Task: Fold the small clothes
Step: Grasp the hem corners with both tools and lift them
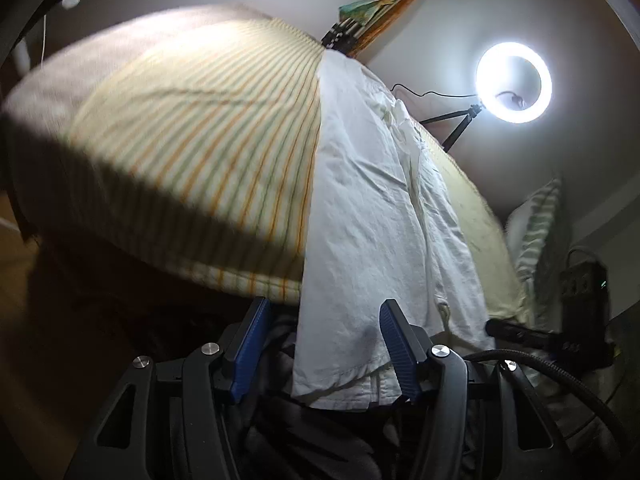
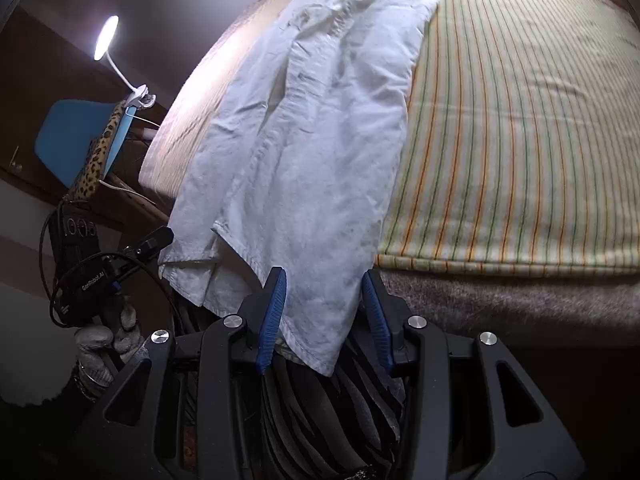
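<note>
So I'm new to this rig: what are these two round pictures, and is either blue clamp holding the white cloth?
Each picture comes from a camera on a hand-held gripper, looking along its two blue fingers. One shows the left gripper, the other the right gripper; a gloved hand is also in the right view. A white garment lies along a striped bed cover, its near end hanging over the edge. That end sits between both pairs of fingers, but the jaws stand apart and neither grips it.
</note>
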The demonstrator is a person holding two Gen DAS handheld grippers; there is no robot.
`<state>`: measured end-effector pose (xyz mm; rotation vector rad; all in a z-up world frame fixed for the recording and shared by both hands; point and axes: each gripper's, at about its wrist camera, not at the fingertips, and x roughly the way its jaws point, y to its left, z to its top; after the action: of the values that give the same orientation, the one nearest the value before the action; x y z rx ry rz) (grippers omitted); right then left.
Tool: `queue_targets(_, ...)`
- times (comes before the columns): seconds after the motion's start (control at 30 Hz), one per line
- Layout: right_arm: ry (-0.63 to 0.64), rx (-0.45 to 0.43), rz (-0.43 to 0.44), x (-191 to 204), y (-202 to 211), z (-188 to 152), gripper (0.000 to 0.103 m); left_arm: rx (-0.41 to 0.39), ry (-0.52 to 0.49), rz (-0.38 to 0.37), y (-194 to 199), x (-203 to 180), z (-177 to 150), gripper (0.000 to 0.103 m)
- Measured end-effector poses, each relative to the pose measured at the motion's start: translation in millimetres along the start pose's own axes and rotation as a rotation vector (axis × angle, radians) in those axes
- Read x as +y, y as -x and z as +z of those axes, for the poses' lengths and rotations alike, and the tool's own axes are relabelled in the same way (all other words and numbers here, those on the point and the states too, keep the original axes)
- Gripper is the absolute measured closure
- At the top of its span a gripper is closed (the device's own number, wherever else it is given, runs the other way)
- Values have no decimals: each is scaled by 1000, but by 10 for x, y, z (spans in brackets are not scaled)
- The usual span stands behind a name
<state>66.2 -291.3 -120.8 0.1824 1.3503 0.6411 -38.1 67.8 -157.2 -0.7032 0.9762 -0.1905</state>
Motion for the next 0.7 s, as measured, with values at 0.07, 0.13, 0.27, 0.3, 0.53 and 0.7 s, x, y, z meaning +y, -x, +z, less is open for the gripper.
queue_targets(0.07,-11,5,-5,-24,-7,-36,61,11,52,-33,-53,73,7,48)
queue_targets(0.13,-12,5,-1,-30,-12,-57,61,20,72,-77,-74,101,4,67)
queue_targets(0.27,10,5,16,-6,-40,-64,86,6,14,-65,-73,-15,40,91)
queue_targets(0.3,4,-1,19,-13,-33,-71,88,-1,0,-63,-51,-49,52,95)
queue_targets(0.53,-80,-84,143,-265,287,-166,96,-46,-20,-63,131,-117,79,96)
queue_targets(0.7,-111,-38,114,-367,-8,-248,96,-2,-33,-24,-5,-93,35,97)
